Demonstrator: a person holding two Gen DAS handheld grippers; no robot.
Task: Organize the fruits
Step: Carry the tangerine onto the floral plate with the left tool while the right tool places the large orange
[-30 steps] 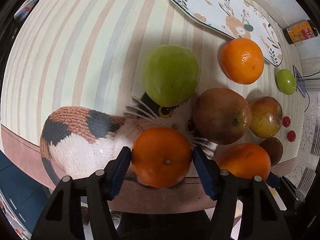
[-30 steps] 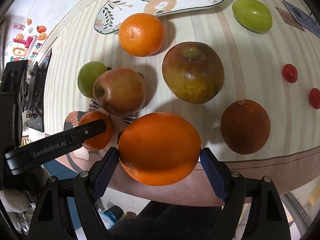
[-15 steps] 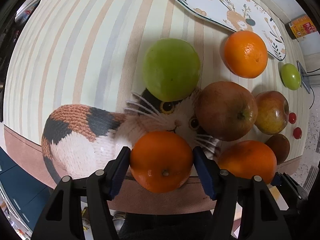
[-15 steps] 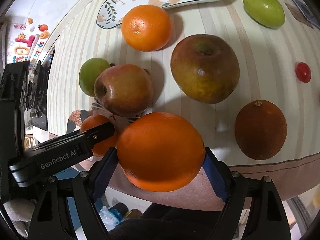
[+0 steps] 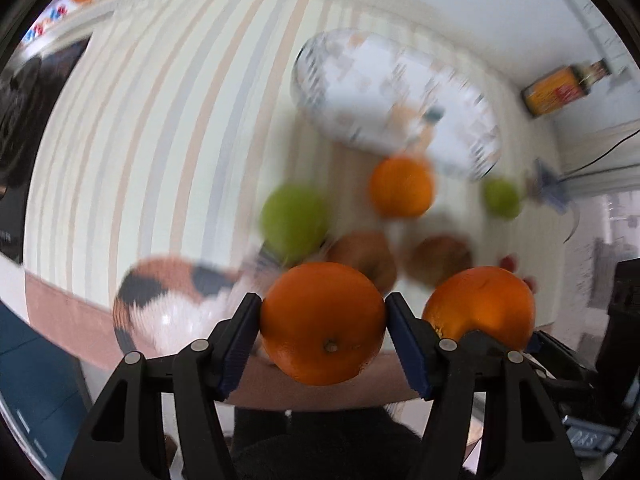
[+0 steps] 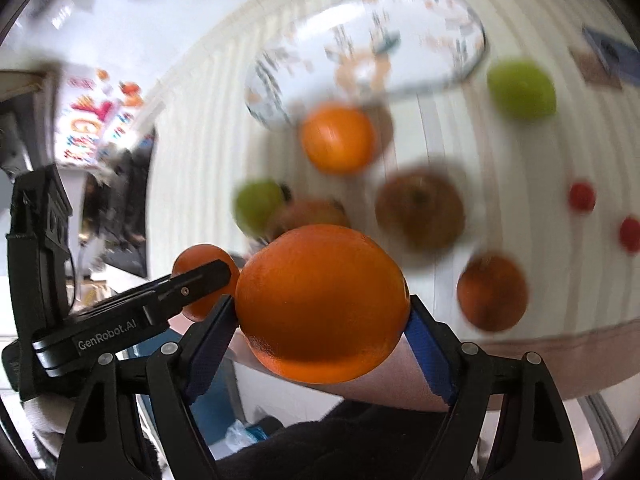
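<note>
My left gripper point(image 5: 323, 322) is shut on a small orange point(image 5: 322, 332) and holds it above the table's near edge. My right gripper point(image 6: 322, 312) is shut on a larger orange point(image 6: 320, 308), also lifted; that orange shows in the left wrist view point(image 5: 482, 304) too. The left gripper with its orange point(image 6: 196, 268) shows at the left of the right wrist view. On the striped cloth lie a third orange point(image 5: 402, 186), two green fruits point(image 5: 294, 220) point(image 5: 502, 198), two brownish apples point(image 6: 420, 210) point(image 6: 308, 216) and a dark orange fruit point(image 6: 492, 292). Beyond them lies a patterned plate point(image 5: 360, 64). The table is motion-blurred.
Two small red tomatoes point(image 6: 582, 196) point(image 6: 630, 234) lie at the right of the cloth. A cat picture point(image 5: 160, 292) is printed near the front edge. A brown bottle point(image 5: 560, 88) lies at the far right by the wall. A dark card point(image 6: 612, 56) lies at the back right.
Both grippers have lifted their oranges off the table and tilted up and back, so the fruits look smaller and farther and the whole plate has come into view.
</note>
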